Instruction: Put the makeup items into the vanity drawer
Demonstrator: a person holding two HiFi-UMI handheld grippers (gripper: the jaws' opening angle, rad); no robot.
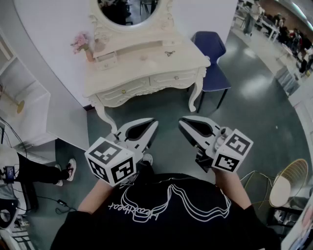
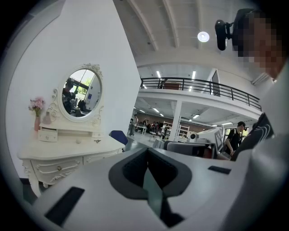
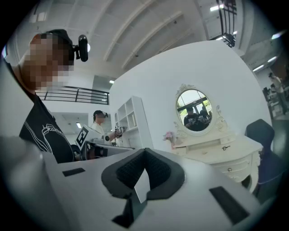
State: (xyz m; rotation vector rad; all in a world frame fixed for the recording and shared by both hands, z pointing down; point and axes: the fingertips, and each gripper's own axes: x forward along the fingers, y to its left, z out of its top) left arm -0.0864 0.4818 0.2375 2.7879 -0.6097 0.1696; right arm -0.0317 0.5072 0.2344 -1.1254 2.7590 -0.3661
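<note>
The white vanity (image 1: 146,68) stands ahead against the wall, with its two front drawers (image 1: 122,91) pushed in. A small dark item (image 1: 169,53) lies on its top; what it is I cannot tell. My left gripper (image 1: 152,123) and right gripper (image 1: 183,121) hang side by side over the floor, well short of the vanity. Both are shut with nothing between the jaws. The left gripper view shows the vanity (image 2: 67,153) beyond the left gripper (image 2: 146,151). In the right gripper view the vanity (image 3: 221,151) lies far behind the right gripper (image 3: 144,151).
An oval mirror (image 1: 128,10), a vase of pink flowers (image 1: 82,45) and a small drawer box (image 1: 106,61) sit on the vanity. A blue chair (image 1: 212,58) stands at its right, a white shelf (image 1: 19,97) at the left. Another person's shoe (image 1: 71,168) is at the left.
</note>
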